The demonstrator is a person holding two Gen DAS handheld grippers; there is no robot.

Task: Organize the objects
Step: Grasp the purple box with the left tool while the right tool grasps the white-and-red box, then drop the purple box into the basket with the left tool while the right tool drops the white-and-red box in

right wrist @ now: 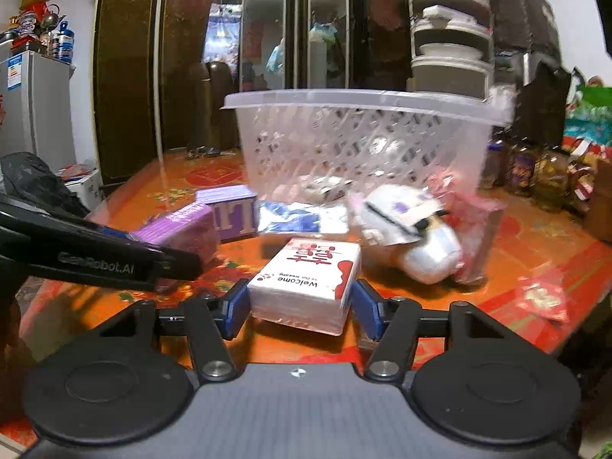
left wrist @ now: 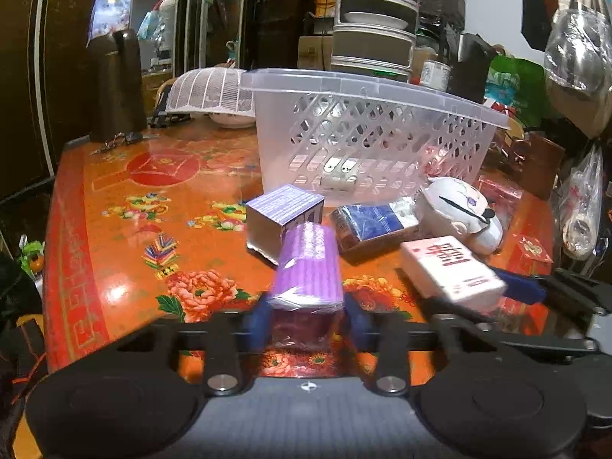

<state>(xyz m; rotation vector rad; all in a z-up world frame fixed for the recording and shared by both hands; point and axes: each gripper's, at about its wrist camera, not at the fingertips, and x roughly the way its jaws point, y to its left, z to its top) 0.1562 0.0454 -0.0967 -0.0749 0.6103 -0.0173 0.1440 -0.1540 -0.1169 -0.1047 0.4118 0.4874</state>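
My left gripper [left wrist: 306, 317] is shut on a purple tissue pack [left wrist: 309, 267], held just above the orange table [left wrist: 114, 237]; that pack also shows in the right wrist view [right wrist: 179, 229]. My right gripper [right wrist: 302, 306] has its blue pads against both sides of a white tissue pack with red print [right wrist: 310, 283], also in the left wrist view [left wrist: 451, 267]. A clear plastic basket [left wrist: 363, 134] stands behind, with small items inside. In front of it lie a purple box [left wrist: 283, 218], a blue packet [left wrist: 371, 222] and a white plush toy [left wrist: 463, 210].
A red packet [right wrist: 474, 229] leans by the plush toy. A small red envelope [right wrist: 543, 298] lies at the table's right. A white mesh food cover [left wrist: 210, 91] and dark bottles [left wrist: 114, 84] stand at the back left. Jars [right wrist: 535, 168] line the right edge.
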